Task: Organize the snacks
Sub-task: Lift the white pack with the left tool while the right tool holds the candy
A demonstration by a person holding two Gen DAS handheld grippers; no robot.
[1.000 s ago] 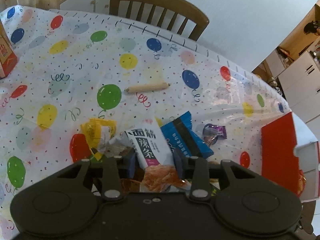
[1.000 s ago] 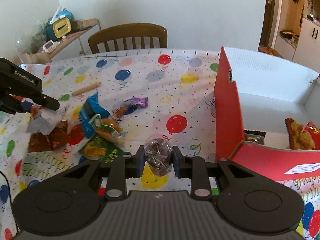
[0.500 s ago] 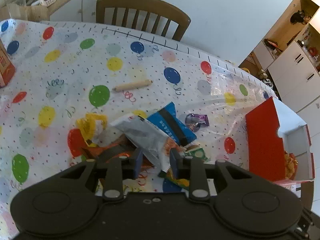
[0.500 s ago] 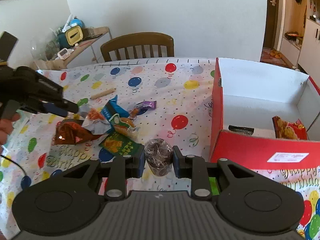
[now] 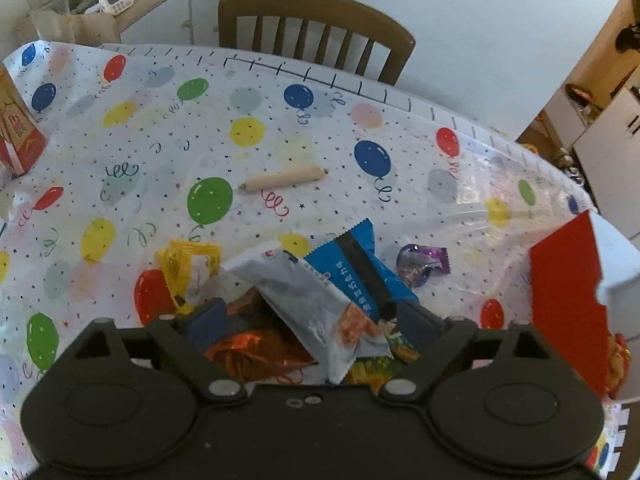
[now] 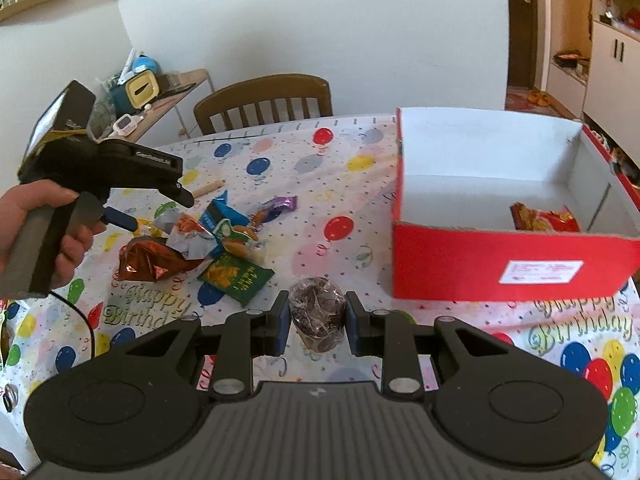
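My left gripper [image 5: 314,320] hangs over a pile of snacks on the balloon tablecloth, and its jaws are opening wide. A white-grey packet [image 5: 304,292] lies loose between them on the pile, clear of both pads. Around it lie a blue packet [image 5: 352,276], a yellow packet [image 5: 188,268], an orange foil bag [image 5: 256,352] and a purple candy [image 5: 424,264]. My right gripper [image 6: 318,330] is shut on a dark snack in clear wrap [image 6: 318,312], held above the table just left of the red box [image 6: 512,264]. A red snack bag [image 6: 544,218] lies inside the box. The left gripper [image 6: 132,218] also shows in the right wrist view.
A green packet [image 6: 236,276] lies at the pile's near edge. A wooden stick [image 5: 284,178] rests mid-table. An orange carton [image 5: 18,136] stands at the left edge and a wooden chair [image 5: 316,28] behind the table. A person's hand [image 6: 24,208] holds the left gripper's handle.
The left gripper opened and let go of the white packet, which now lies on the pile. The right gripper rose and moved toward the red box with the dark snack still held.
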